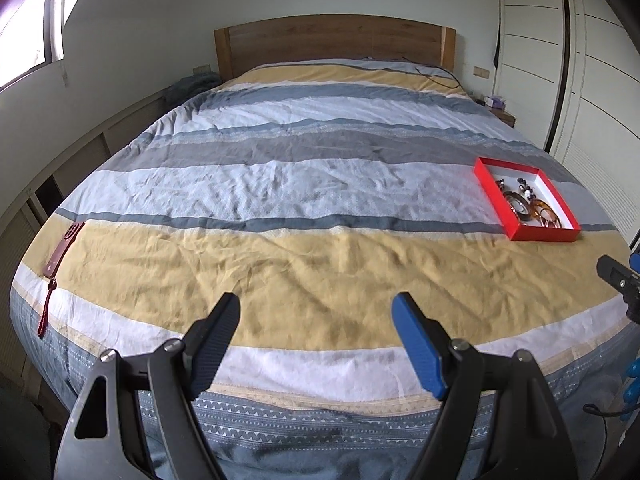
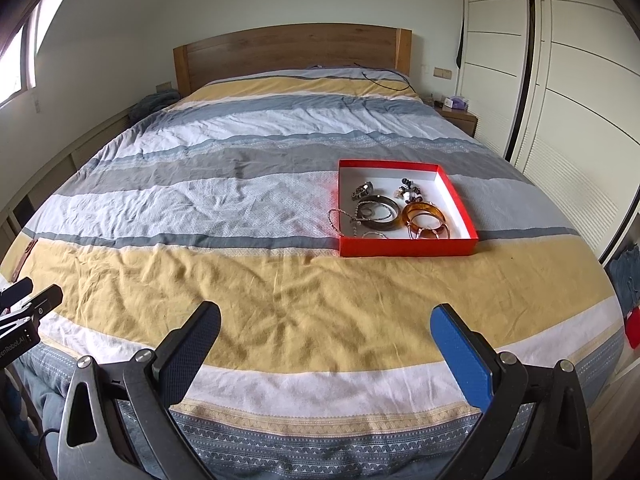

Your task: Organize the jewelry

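A shallow red box (image 2: 408, 249) with a white inside lies on the striped bedspread, right of the bed's middle; it also shows in the left wrist view (image 1: 494, 194). In it lie a dark bangle (image 2: 378, 222), amber bangles (image 2: 425, 216), a beaded piece (image 2: 409, 192) and thin rings. A bead chain (image 2: 335, 220) hangs over the box's left wall onto the bedspread. My left gripper (image 1: 320, 312) is open and empty above the foot of the bed. My right gripper (image 2: 326, 322) is open and empty, well short of the box.
A dark red phone case with a tassel (image 1: 60, 256) lies at the bed's left edge. A wooden headboard (image 2: 292, 56) stands at the far end, a black cable (image 2: 386, 80) near it. A nightstand (image 2: 460, 118) and white wardrobe doors (image 2: 560, 100) stand on the right.
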